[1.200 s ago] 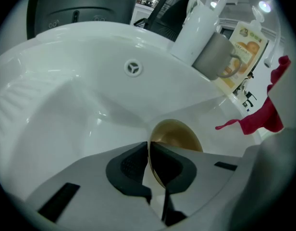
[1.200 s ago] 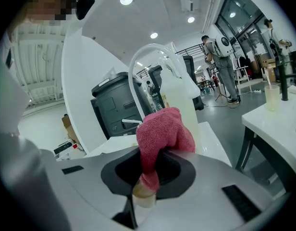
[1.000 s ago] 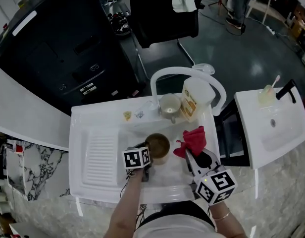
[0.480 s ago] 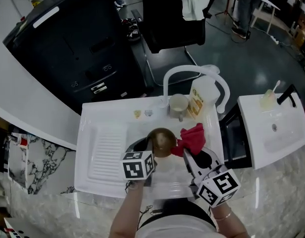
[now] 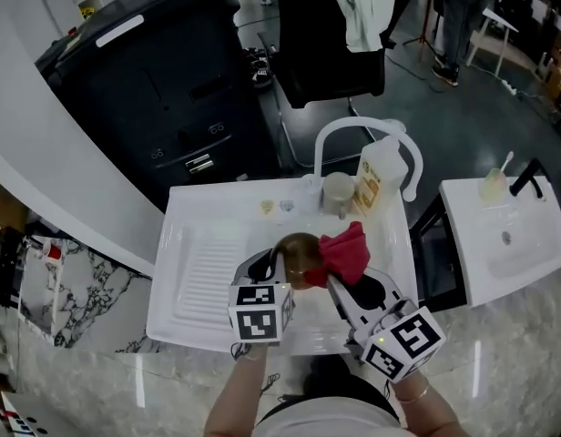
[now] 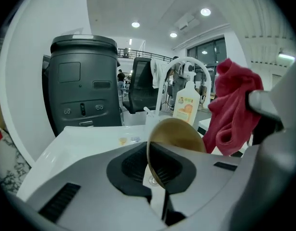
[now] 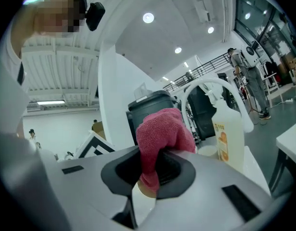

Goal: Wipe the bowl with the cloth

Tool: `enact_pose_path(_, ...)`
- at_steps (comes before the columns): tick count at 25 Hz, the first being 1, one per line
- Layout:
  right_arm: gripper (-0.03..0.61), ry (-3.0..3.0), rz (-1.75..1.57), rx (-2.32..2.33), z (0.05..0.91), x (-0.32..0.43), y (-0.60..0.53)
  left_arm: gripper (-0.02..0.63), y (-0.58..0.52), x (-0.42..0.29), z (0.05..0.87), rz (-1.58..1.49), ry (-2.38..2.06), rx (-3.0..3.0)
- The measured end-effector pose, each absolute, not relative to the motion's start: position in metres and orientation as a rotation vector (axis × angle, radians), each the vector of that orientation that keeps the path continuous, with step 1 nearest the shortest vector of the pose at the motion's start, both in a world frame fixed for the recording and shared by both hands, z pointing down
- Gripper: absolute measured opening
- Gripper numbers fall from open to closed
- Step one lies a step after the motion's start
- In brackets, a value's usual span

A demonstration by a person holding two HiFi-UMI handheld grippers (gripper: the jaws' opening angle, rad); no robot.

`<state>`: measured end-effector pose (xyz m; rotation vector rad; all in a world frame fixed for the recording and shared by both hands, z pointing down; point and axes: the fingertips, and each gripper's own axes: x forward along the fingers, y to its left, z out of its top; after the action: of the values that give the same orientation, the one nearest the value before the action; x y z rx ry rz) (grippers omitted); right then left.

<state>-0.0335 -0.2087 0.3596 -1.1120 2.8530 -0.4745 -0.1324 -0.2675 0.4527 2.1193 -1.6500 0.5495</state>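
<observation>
- Filling the upper left of the head view, a black cabinet [image 5: 162, 89] stands behind the counter.
- A white sink unit [image 5: 203, 271] lies below it, with a ribbed draining board on its left and the basin on its right.
- A black office chair [image 5: 331, 53] stands beyond the sink, a white garment [image 5: 367, 3] draped over its back.
- A white arched tap [image 5: 353, 127] rises at the sink's far edge.
- A white bottle [image 5: 376, 182] with an orange label stands under the arch, and a pale cup [image 5: 337, 192] stands just beside it on its left.
- The left gripper [image 5: 273, 269] reaches over the basin, its jaws pinched tight on the rim of the bowl.
- The right gripper [image 5: 340, 285] is clamped on the cloth, which bunches up out of its jaws.
- The red cloth [image 5: 346, 251] is held over the basin and rests against the bowl's right side.
- The brown bowl [image 5: 299, 255] is held tilted on edge above the basin, between the two grippers and in front of the cup.
</observation>
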Motion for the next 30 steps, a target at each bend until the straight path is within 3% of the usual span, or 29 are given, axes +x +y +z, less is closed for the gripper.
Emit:
enact_pose_path(7,0.057,2.857,-0.378,-0.865,0.313,-0.069,-0.173,0.029,-0.233,-0.138,0.444,0.51,-1.64,2.129)
enact_pose_path(30,0.055,3.281,-0.085,-1.242,0.403,-0.106,-0.169,0.031,-0.17,-0.133,0.415,0.54,-1.676,2.195)
